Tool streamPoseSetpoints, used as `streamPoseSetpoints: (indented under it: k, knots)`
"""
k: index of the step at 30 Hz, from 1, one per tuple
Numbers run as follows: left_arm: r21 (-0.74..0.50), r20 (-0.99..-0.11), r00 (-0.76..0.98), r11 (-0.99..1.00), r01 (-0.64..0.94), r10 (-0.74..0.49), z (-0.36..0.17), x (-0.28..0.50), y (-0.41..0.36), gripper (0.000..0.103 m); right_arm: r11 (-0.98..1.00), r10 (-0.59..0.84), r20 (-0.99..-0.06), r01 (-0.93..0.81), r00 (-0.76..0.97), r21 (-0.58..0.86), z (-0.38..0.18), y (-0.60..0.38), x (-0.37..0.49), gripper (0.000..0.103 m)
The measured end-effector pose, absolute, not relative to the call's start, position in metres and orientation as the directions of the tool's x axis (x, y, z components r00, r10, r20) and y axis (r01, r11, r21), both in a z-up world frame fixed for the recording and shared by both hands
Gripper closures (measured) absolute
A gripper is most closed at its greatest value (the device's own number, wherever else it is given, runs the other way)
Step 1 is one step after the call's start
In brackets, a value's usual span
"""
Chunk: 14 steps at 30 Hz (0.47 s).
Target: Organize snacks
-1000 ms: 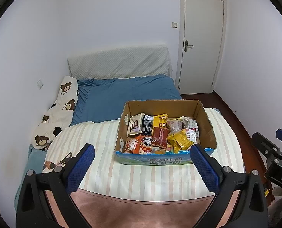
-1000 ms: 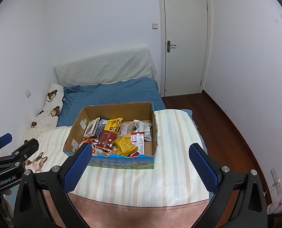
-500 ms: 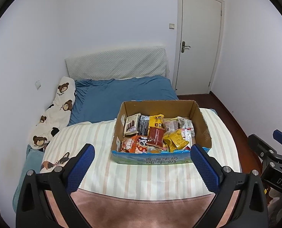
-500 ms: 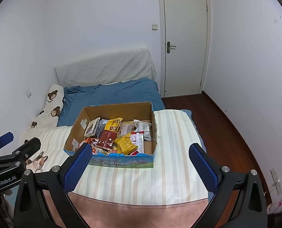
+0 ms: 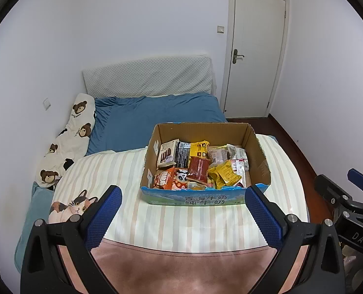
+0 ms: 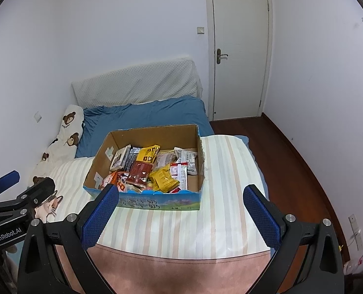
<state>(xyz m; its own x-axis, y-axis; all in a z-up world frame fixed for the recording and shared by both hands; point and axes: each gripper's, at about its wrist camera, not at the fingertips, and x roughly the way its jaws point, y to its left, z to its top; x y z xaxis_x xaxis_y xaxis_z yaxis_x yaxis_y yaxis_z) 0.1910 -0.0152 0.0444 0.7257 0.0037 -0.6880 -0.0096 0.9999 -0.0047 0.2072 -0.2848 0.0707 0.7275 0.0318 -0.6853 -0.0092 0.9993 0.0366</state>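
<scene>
An open cardboard box (image 5: 260,156) with a blue printed front stands on the striped blanket on the bed; it also shows in the right wrist view (image 6: 100,156). It holds several snack packets, among them a red one (image 5: 198,171), yellow ones (image 5: 226,175) and an orange panda one (image 5: 173,178). My left gripper (image 5: 184,216) is open and empty, hovering in front of the box. My right gripper (image 6: 181,216) is open and empty, in front of the box and to its right.
The striped blanket (image 5: 103,171) has a pink border and a cat print (image 5: 71,207). A bear-print pillow (image 5: 68,142) lies at the left, against the wall. Blue sheet and padded headboard behind. A closed white door (image 6: 240,54) and wooden floor at right.
Both grippers have drifted slightly; the box sits a little higher and further left in the left wrist view. Both grippers stay open and empty.
</scene>
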Motion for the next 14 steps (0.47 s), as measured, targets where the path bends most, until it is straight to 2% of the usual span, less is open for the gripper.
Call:
streamPoseSetpoints:
  k: [14]
  knots:
    - [0.003, -0.678, 0.735, 1.0, -0.008, 0.008, 0.0444, 0.1887, -0.0151, 0.0, 0.999, 0.033, -0.687, -0.014, 0.726, 0.034, 0.0697, -0.2825, 0.209, 0.0]
